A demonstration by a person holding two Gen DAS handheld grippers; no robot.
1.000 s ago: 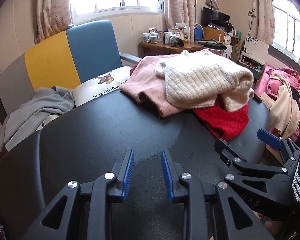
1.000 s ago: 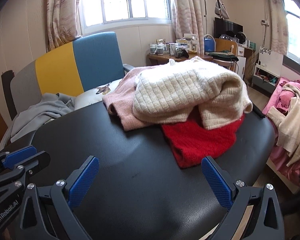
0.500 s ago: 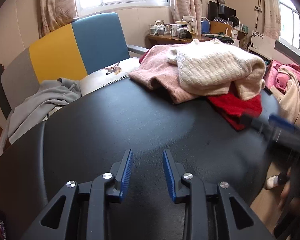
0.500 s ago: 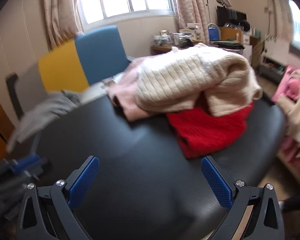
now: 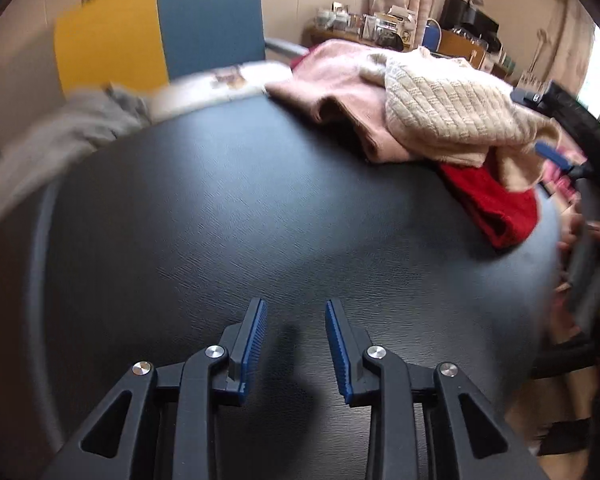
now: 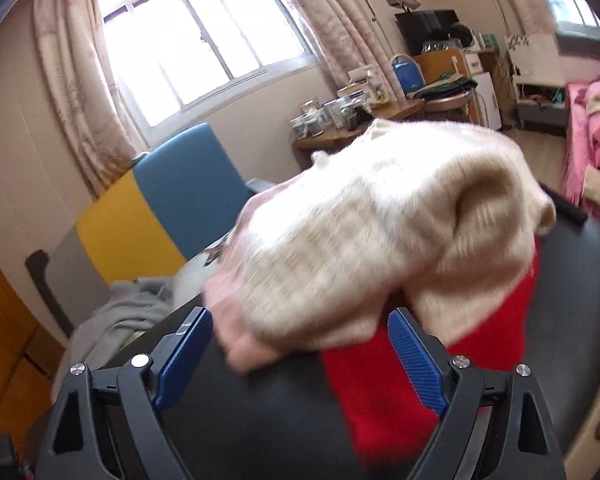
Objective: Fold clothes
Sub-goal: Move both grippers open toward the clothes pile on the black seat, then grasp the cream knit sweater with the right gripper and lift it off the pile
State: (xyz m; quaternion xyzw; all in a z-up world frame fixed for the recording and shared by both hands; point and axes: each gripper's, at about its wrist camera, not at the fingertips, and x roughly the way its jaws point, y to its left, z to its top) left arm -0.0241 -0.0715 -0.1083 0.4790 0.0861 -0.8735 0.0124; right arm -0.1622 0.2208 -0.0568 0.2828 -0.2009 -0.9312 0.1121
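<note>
Since a second ago the right tongs have swung in close to the clothes pile, their jaws narrowing a little yet released, with the edges of the cream sweater and red garment lying between the pads, ungripped. Left tongs have dipped toward the bare black counter, part-open and empty. Beneath the cream sweater lies a pink sweater; the pile sits at the counter's far right.
</note>
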